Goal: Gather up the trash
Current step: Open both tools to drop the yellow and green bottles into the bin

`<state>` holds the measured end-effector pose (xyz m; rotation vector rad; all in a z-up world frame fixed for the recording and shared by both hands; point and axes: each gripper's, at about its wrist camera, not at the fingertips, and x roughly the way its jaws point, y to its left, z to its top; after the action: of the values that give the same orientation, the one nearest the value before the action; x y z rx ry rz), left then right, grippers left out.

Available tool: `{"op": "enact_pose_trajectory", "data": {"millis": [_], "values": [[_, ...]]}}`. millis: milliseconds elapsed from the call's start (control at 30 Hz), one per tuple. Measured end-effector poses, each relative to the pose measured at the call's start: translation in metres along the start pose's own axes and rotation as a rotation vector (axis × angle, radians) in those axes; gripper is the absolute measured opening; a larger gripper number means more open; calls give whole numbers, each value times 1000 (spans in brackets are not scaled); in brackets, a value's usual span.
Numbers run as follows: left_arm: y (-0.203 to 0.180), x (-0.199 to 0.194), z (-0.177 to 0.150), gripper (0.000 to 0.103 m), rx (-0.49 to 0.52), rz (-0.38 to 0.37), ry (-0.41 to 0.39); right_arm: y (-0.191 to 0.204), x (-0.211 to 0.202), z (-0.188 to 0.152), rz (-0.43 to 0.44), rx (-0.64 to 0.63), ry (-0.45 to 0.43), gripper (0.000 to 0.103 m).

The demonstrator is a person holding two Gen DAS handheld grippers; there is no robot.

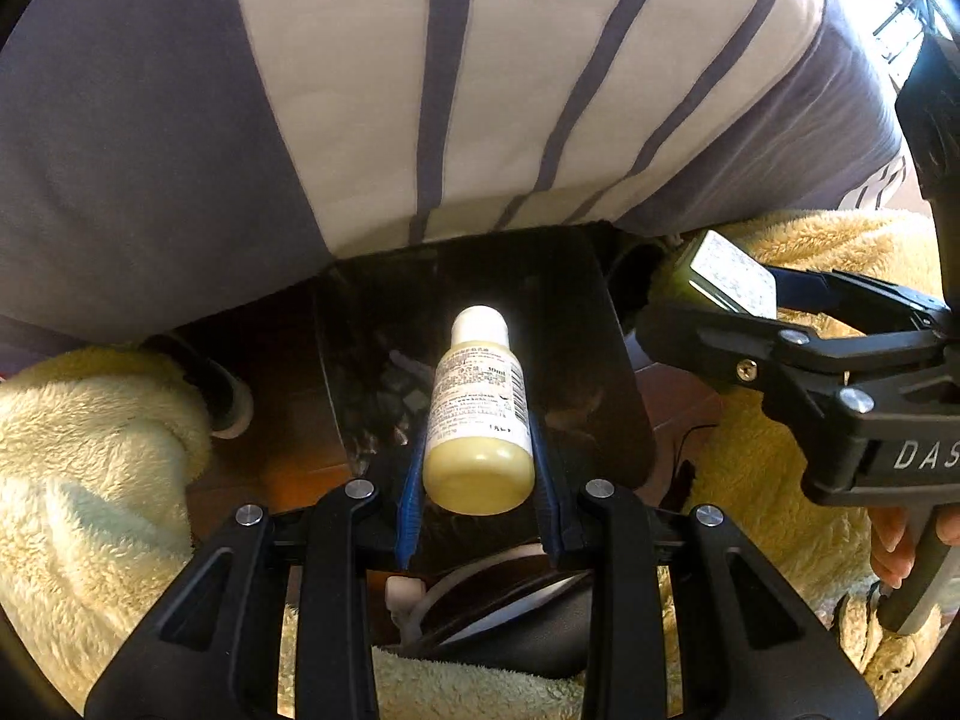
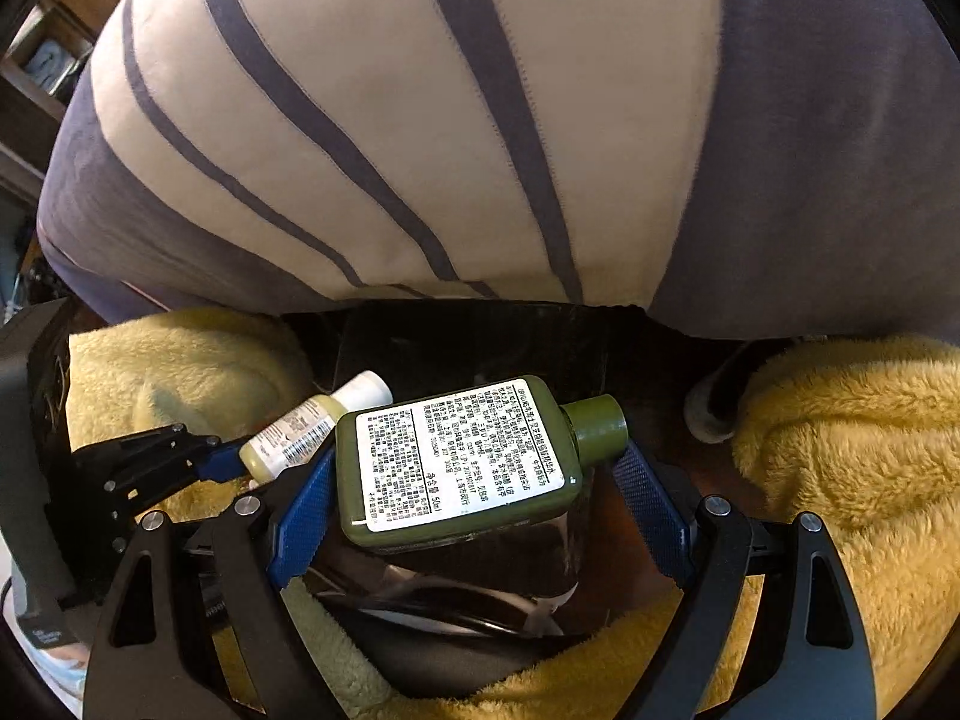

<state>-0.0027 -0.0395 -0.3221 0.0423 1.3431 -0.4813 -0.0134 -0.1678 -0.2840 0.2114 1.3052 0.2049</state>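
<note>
A small yellow bottle (image 1: 480, 414) with a white cap sits between the blue pads of my left gripper (image 1: 480, 450), which is shut on it. In the right wrist view, my right gripper (image 2: 474, 474) is shut lengthwise on a flat green bottle (image 2: 456, 456) with a white label. Both bottles hang over a dark bin (image 1: 570, 312) with a shiny black lining (image 2: 480, 342). The right gripper (image 1: 720, 300) with the green bottle (image 1: 729, 273) shows at the right of the left wrist view. The left gripper (image 2: 240, 459) and yellow bottle (image 2: 312, 420) show at the left of the right one.
A person in a grey and cream striped top (image 1: 480, 90) leans close above the bin. Legs in yellow fleece (image 1: 90, 450) (image 2: 840, 450) flank it on both sides. A hand (image 1: 894, 546) grips the right tool's handle. The floor beside the bin is brown wood (image 1: 678, 390).
</note>
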Motion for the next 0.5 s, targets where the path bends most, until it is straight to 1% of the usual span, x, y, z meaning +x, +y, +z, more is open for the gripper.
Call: {"op": "enact_pose_trajectory", "data": {"millis": [167,300,367,400,433,467,500], "values": [[5,4,1,29,-13,-10,13,3,7,9,-3,-1,14,87],[11,3,1,30,-29,-15,15,2,9,7,-4,1,18,87],[12,4,1,40,-37,-10,14,1,8,5,-11,3,12,89],[12,2,2,49,-40,-6,9,0,6,6,-18,4,2,93],[12,0,2,56,-42,-6,1,-1,4,8,-24,6,-8,95],[12,-2,2,60,-43,-4,-4,-2,1,8,-27,8,-15,96],[12,-3,1,67,-42,-2,-9,-3,-2,9,-31,12,-25,97]]}}
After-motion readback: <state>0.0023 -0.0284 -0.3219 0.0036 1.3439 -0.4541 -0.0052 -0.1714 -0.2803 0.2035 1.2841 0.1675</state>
